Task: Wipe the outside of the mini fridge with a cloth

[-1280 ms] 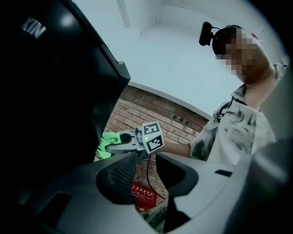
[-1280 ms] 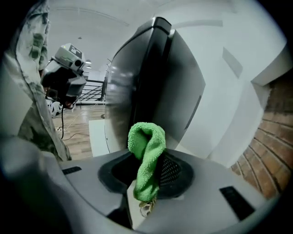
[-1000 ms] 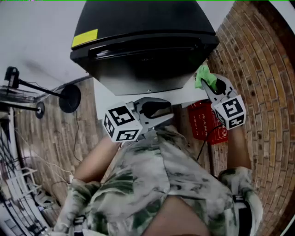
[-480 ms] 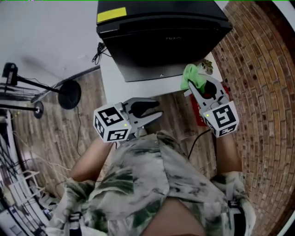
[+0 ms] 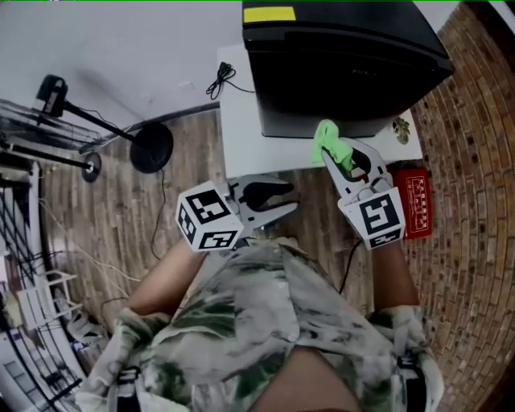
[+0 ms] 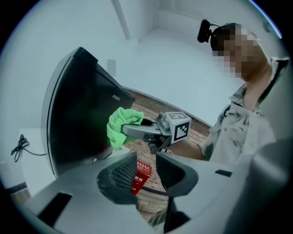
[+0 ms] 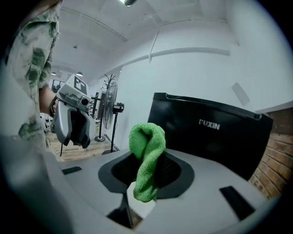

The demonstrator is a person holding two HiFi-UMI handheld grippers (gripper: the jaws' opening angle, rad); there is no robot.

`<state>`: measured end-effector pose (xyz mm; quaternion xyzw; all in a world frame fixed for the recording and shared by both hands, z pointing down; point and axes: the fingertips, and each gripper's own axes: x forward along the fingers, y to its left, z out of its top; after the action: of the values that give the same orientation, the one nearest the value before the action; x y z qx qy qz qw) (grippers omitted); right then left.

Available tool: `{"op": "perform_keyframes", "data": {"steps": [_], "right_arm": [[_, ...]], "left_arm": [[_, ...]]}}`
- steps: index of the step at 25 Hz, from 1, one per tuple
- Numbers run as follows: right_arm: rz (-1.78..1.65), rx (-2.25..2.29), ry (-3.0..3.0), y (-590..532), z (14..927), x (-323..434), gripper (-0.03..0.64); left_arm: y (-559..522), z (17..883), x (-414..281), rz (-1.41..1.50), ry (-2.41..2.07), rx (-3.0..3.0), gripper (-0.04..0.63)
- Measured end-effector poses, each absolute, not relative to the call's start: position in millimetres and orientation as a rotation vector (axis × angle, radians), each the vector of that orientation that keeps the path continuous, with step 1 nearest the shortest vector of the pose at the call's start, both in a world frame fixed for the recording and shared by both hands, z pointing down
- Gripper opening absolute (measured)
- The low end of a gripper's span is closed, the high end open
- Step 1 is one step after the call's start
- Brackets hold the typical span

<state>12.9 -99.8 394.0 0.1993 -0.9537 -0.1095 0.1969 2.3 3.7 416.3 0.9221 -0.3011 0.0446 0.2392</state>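
Here, from the head view, the black mini fridge stands on a white counter against the wall, a yellow label on its top. The right gripper is raised in front of the fridge door, its fingers closed on a bright green cloth that bunches beyond the tips, close to the door's lower edge. The left gripper is held lower, near the person's chest and clear of the counter, fingers spread with nothing in them. A red box lies on the brick floor beside the counter, a black cable is coiled on the counter's far corner, and a stand with a round base is on the wooden floor to the left.

In the left gripper view, its own two fingers stand apart with an empty gap between them; the red box shows on the floor beyond. Further off, the right gripper holds the cloth up at the dark door front; whether cloth and door touch cannot be told.

In the right gripper view, the cloth is pinched between the fingers, a folded lump rising above them and a tail hanging down. The fridge fills the background just ahead, and the left gripper hangs at the left
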Motion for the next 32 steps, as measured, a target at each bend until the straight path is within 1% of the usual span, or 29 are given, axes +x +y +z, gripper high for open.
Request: {"op": "perform_keyframes", "data": {"steps": [6, 12, 15, 19, 26, 32], "right_arm": [[-0.509, 0.691, -2.567, -76.4, 375.4, -65.3, 0.112], [-0.495, 0.959, -2.463, -72.9, 346.7, -185.1, 0.112], [-0.478, 1.093, -2.402, -77.6, 330.6, -222.5, 0.112], [-0.547, 1.303, -2.309, -100.4, 300.0, -247.8, 0.112], [-0.650, 1.536, -2.081, -148.9, 252.6, -253.7, 0.112], [-0.723, 1.592, -1.883, -177.4, 261.4, -253.9, 0.112]], "left_arm": [[25.9, 421.6, -77.3, 0.149, -0.714, 2.622, 0.135], [49.3, 405.9, -201.3, 0.214, -0.575, 2.685, 0.135], [67.4, 399.6, -243.7, 0.227, -0.488, 2.708, 0.137], [91.2, 401.8, -277.6, 0.229, -0.370, 2.701, 0.135], [103.9, 394.2, -296.7, 0.193, -0.264, 2.709, 0.135], [109.8, 397.3, -312.7, 0.161, -0.238, 2.695, 0.135]]}}
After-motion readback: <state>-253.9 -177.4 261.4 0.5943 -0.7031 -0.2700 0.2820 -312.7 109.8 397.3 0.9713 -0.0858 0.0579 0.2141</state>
